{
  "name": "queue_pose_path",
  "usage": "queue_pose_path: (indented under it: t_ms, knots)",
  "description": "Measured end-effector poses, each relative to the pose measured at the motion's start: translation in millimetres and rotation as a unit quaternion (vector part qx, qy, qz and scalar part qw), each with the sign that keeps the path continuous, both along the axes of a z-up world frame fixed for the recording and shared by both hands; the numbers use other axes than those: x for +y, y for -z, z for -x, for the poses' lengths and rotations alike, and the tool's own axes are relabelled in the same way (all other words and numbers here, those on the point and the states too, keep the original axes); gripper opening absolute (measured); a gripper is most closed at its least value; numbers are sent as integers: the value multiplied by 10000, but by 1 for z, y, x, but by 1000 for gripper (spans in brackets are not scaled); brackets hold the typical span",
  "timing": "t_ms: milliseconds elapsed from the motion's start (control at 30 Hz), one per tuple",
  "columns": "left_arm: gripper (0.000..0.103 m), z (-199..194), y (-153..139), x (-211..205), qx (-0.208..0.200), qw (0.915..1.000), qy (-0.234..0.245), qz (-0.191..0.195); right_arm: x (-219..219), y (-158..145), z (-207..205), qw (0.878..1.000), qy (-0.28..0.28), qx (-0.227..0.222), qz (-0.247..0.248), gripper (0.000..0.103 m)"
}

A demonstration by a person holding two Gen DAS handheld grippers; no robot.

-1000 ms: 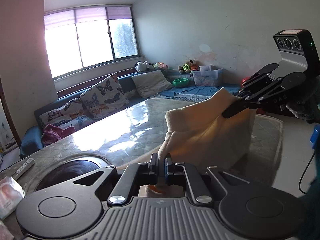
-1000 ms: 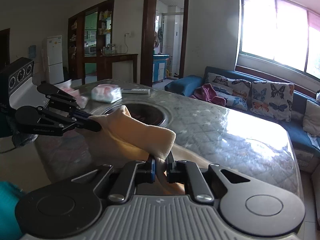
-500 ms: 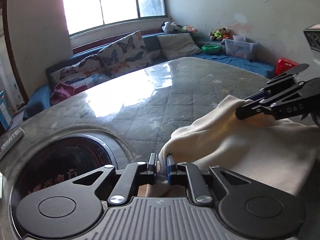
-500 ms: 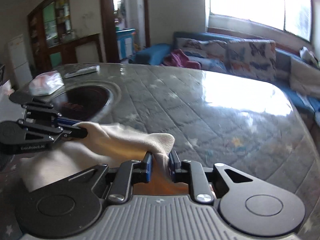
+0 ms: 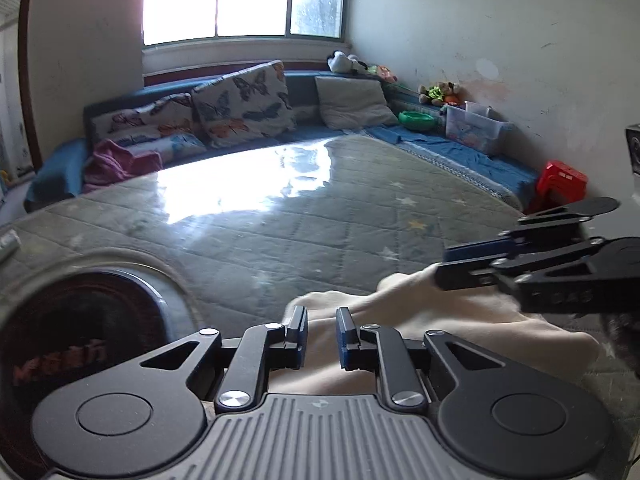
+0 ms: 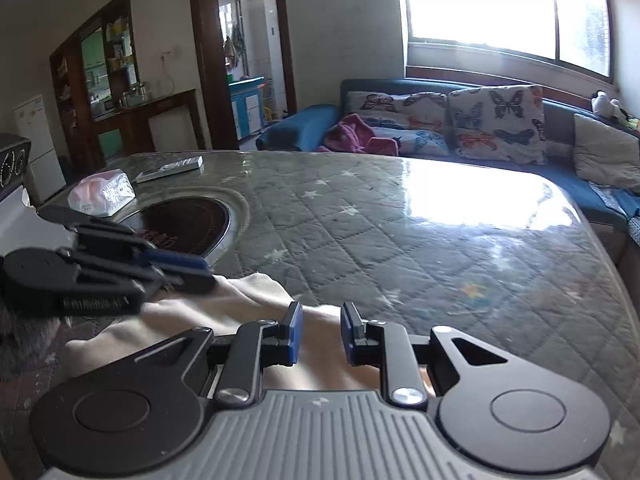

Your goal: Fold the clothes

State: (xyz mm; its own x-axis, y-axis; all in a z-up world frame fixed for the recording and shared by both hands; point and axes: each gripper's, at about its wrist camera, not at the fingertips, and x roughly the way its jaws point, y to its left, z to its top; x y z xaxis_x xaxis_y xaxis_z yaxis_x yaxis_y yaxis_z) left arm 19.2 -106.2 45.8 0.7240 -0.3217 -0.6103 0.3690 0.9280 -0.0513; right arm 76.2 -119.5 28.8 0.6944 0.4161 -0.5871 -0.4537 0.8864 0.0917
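Jaws parted on left gripper (image 5: 322,320) and right gripper (image 6: 320,316), over cream garment (image 5: 460,328).

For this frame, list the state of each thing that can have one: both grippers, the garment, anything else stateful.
left gripper: open, jaws apart over the cloth.
right gripper: open, jaws apart over the cloth.
cream garment: released, lying folded on the table.
table: glossy quilted cover, garment at the near edge.
tissue pack: lying on the table, untouched.
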Motion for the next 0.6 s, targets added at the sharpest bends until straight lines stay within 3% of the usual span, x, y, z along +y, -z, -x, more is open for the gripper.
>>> queue_pose_path:
  t_ms: [167, 433, 600]
  knots:
    - [18, -19, 14, -7, 250, 9996, -154, -50, 7, 14, -21, 9991, 217, 358, 49, 20]
    - [20, -23, 19, -10, 227, 9994, -260, -103, 9, 31, -22, 9985, 375, 311, 250, 24]
    - [22, -23, 18, -11, 218, 9992, -293, -165, 8, 20, -9, 9991, 308, 73, 295, 25]
